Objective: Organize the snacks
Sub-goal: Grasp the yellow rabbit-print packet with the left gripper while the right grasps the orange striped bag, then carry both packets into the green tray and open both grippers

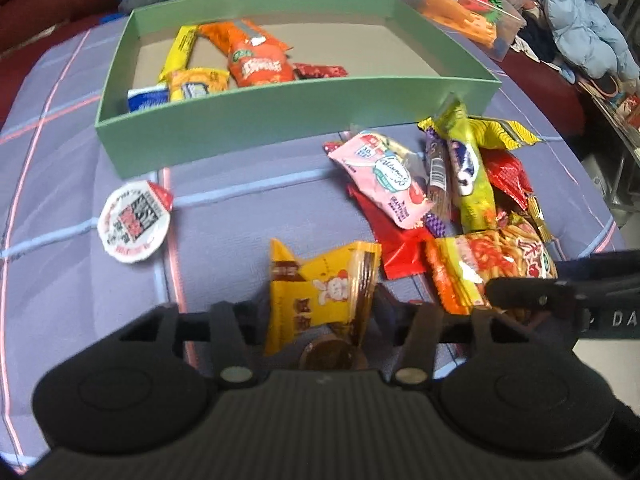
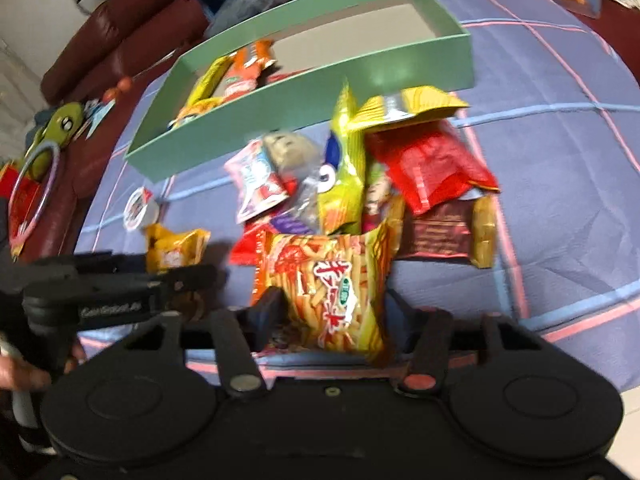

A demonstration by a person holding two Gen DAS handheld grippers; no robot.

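Both grippers were down at the pile: the left gripper (image 1: 320, 312) had its fingers pinching the yellow pack (image 1: 320, 292), the right gripper (image 2: 332, 312) pinching the fries bag (image 2: 332, 280). Best, I thought, to lift each clear of the heap and carry it over the wall of the green box (image 1: 280, 116), which stood just behind the pile

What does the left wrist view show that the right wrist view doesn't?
Only the left wrist view shows a blue packet and a dark red packet in the green box. Only the right wrist view shows a brown packet under the pile's red one, and a maroon sofa. Both show the box, the round lidded cup and the fries bag.
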